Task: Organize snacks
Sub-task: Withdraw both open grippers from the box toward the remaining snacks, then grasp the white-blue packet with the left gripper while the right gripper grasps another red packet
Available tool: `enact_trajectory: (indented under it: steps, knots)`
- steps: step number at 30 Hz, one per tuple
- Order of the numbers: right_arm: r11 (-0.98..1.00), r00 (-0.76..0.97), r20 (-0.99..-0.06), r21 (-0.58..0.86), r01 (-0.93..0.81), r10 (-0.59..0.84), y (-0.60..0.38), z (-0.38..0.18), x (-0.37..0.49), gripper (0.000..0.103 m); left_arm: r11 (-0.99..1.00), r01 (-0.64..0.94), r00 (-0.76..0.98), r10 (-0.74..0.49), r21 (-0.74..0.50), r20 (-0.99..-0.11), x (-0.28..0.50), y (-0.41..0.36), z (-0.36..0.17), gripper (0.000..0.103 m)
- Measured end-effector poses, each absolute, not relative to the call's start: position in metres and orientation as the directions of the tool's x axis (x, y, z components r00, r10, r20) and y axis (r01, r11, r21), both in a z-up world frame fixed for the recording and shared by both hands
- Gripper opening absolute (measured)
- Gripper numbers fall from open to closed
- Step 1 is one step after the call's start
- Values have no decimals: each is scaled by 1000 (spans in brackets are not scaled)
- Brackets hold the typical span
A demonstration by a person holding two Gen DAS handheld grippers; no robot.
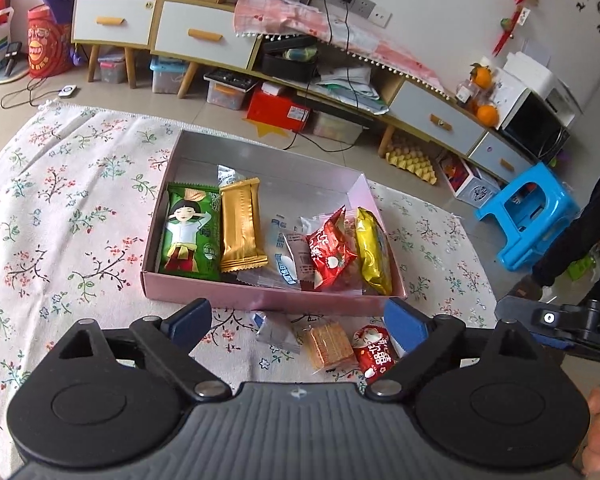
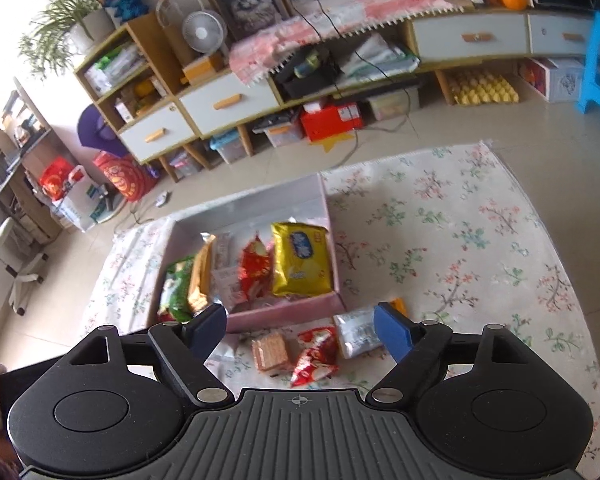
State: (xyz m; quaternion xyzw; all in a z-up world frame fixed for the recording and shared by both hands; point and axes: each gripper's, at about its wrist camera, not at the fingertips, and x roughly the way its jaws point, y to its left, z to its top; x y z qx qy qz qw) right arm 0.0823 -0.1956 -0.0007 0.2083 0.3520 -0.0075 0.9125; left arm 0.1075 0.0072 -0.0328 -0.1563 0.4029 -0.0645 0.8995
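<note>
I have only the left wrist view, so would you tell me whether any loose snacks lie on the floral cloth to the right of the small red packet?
Observer: Yes. The right wrist view shows a silver-white foil packet on the floral cloth, just right of the small red packet.
Operator: Is anything else lying out there?
Observer: A small orange item peeks out behind a finger of the right gripper, near the corner of the pink cardboard box. I cannot tell what it is.
Operator: Is the right gripper holding anything?
Observer: No, its jaws stand open with nothing gripped.
</note>
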Motion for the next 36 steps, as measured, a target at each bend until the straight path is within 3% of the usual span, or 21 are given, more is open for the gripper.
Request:
enact_trajectory:
  steps: [7, 12, 27, 29, 32, 34, 36]
  knots:
    - [872, 691, -694, 449, 194, 203, -201, -26, 94, 83, 936, 13, 635, -280, -353, -720, 109, 0, -45, 86]
    - [883, 655, -735, 412, 226, 175, -196, -40, 100, 83, 938, -7, 631, -264, -346, -730, 111, 1, -50, 84]
    - [905, 591, -797, 335, 262, 124, -189, -69, 108, 83, 986, 4, 589, -139, -169, -796, 129, -17, -85, 81]
    - [910, 587, -800, 326, 255, 123, -185, -73, 111, 83, 990, 9, 583, -122, -143, -803, 131, -19, -89, 77]
    - [922, 591, -797, 310, 233, 119, -179, -77, 115, 83, 992, -2, 579, -105, -130, -809, 134, -18, -92, 54]
    - [926, 600, -790, 309, 217, 123, -176, -77, 117, 83, 989, -4, 572, -119, -148, -812, 136, -14, -93, 53]
    - [931, 617, -779, 301, 207, 115, -174, -77, 118, 82, 984, 4, 574, -148, -178, -805, 134, -11, -92, 45]
